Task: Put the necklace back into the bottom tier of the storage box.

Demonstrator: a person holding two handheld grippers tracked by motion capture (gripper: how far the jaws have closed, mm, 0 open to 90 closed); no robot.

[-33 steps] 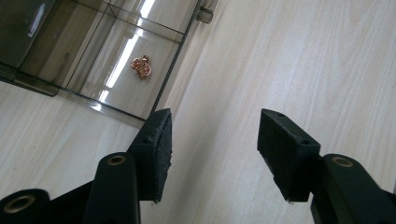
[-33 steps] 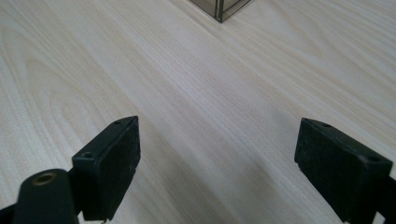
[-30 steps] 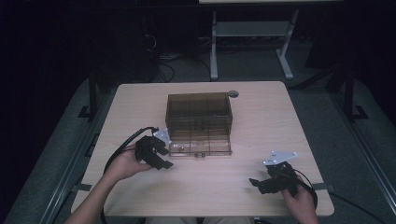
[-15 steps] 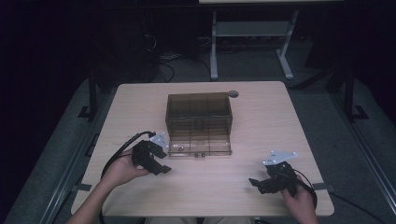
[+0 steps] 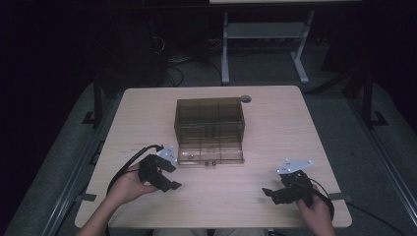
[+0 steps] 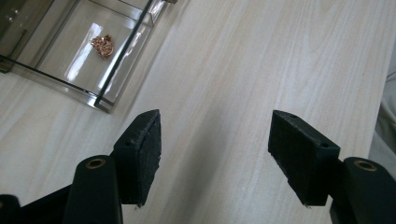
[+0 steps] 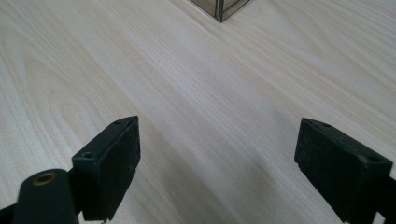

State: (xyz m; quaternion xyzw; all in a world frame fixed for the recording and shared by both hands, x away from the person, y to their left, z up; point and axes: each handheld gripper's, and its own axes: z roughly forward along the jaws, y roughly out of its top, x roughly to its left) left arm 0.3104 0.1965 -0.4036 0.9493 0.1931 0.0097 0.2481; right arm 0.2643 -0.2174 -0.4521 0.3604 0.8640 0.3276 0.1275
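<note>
Nearest, the right gripper (image 5: pixel 282 192) rests low on the pale wooden table (image 5: pixel 275 123), jaws spread, nothing between them. The left gripper (image 5: pixel 164 174) — jaws just widened, empty — tilts toward the smoky clear plastic compartment box (image 5: pixel 209 130). Its small coppery trinket (image 6: pixel 102 45) lies in the open front tray's left compartment; best withdraw level, clear of the rim

The counter (image 5: pixel 147 113) is a pale wood-grain top with rounded corners, taking up the middle of the high view. A smoky translucent compartment box (image 5: pixel 209 118) stands on it at centre, its clear lid (image 5: pixel 211 156) lying flat just below. A round grey grommet (image 5: pixel 246 99) sits by the box's upper right corner.
</note>
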